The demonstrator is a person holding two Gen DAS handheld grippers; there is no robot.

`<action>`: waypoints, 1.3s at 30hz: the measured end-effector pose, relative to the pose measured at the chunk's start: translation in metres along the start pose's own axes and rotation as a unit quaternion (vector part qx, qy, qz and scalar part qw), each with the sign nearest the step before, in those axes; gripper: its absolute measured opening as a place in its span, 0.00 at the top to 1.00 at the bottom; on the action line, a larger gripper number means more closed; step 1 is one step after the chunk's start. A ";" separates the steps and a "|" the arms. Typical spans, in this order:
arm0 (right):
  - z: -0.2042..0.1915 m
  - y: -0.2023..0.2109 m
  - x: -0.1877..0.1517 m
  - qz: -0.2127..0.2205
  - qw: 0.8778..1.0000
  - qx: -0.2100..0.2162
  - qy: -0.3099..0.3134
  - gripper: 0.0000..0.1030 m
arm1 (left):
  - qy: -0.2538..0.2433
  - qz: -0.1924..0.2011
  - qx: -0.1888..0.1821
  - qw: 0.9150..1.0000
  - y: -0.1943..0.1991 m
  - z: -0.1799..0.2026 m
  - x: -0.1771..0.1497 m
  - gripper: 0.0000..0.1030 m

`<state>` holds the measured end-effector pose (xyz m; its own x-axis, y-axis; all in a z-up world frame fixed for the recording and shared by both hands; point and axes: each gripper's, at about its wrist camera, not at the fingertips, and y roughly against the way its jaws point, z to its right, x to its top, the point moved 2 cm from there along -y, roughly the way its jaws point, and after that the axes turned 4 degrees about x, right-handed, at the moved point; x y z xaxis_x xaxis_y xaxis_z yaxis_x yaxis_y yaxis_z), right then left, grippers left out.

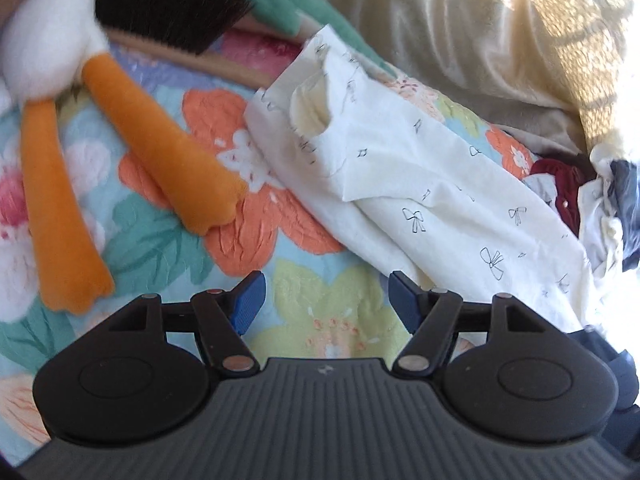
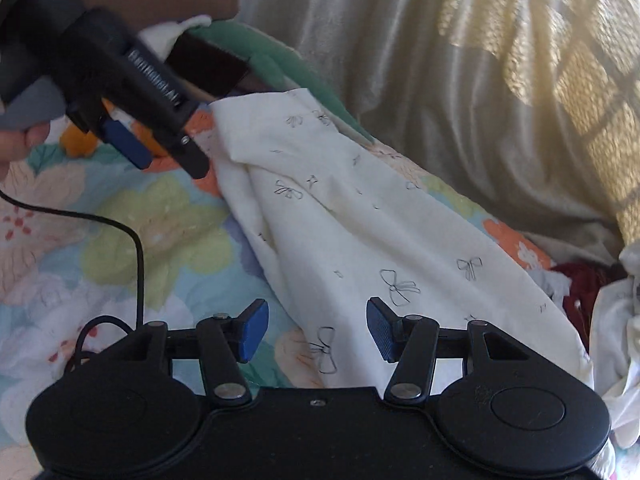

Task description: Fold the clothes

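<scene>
The left tool (image 1: 324, 304) stands open with nothing between its blue pads, over bare floral bedspread (image 1: 160, 240) just short of the white garment (image 1: 420, 184). The right tool (image 2: 318, 330) is also open and holds nothing, though its gap sits above the garment's near end.

The garment looks thin, light and limp, so it should drape and slide easily. A pinch at a doubled edge or corner would likely hold better than one in the loose middle.

It is cream-white with small black bow outlines, already doubled over on itself, lying diagonally across the bedspread. Beyond the garment hangs a pale curtain (image 1: 480, 32); to its left lies a plush toy (image 1: 132, 120) with orange legs.
</scene>
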<state>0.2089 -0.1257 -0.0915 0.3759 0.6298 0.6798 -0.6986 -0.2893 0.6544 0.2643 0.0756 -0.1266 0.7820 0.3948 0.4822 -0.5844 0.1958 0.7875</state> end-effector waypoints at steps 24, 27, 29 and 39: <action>0.013 0.009 0.014 0.023 0.982 0.089 -0.164 0.95 | 0.114 -0.020 -0.148 0.982 -0.020 -0.015 0.001 0.29; 0.012 0.021 0.011 0.027 0.977 0.112 -0.179 0.95 | 0.132 -0.029 -0.163 0.977 -0.025 -0.016 -0.006 0.27; 0.011 0.030 0.008 0.032 0.972 0.135 -0.191 0.94 | 0.074 -0.020 -0.117 0.990 -0.022 -0.002 -0.010 0.35; -0.006 0.093 -0.008 0.079 0.959 0.190 -0.194 0.94 | -0.042 0.121 -0.089 0.988 0.087 0.046 -0.020 0.96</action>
<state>0.1373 -0.1528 -0.0383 0.5337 0.2618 0.8041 -0.5203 -0.6479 0.5563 0.2074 0.0436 -0.0503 0.6256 0.3744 0.6844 -0.7794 0.2622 0.5690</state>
